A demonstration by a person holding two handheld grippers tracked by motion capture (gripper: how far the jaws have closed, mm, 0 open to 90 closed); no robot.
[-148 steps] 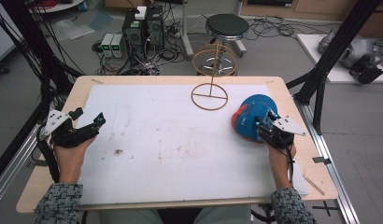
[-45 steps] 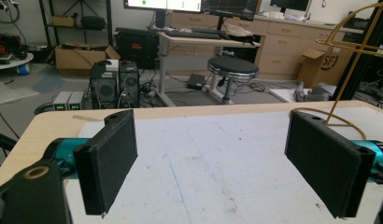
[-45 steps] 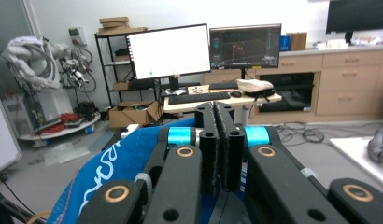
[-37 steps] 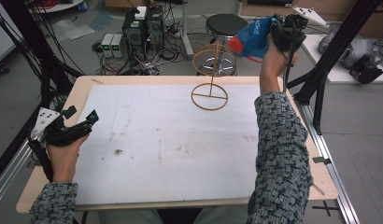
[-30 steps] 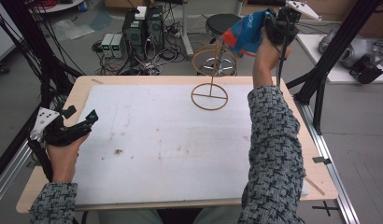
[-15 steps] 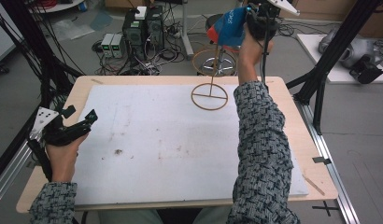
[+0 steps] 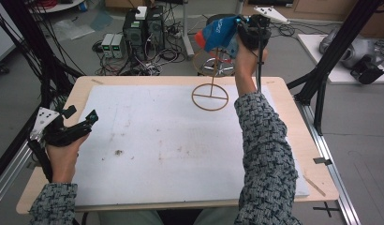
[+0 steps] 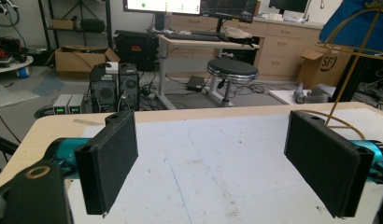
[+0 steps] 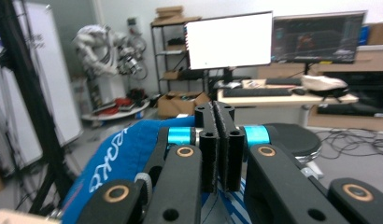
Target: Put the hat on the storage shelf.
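Note:
A blue cap (image 7: 217, 32) with a red brim hangs in the air past the table's far edge, and my right gripper (image 7: 244, 35) is shut on its fabric. In the right gripper view the jaws (image 9: 221, 140) are pressed together with the cap (image 9: 115, 163) draped below and to the left. The cap sits just above the top ring of a wire hat stand (image 7: 210, 97) on the far middle of the table. My left gripper (image 7: 82, 115) rests open at the table's left side. Its view shows wide-apart pads (image 8: 112, 163), with the stand (image 8: 353, 56) and cap (image 8: 353, 23) at the upper right.
A white mat (image 7: 157, 140) covers most of the wooden table. Behind the table stand a round stool (image 8: 232, 70) and computer towers (image 7: 143, 26) among cables. Black frame posts (image 7: 340, 47) rise at both sides.
The cap was lifted off the table's right side. Over the last second my right gripper carried it leftward and slightly down to above the stand. The left gripper stayed put.

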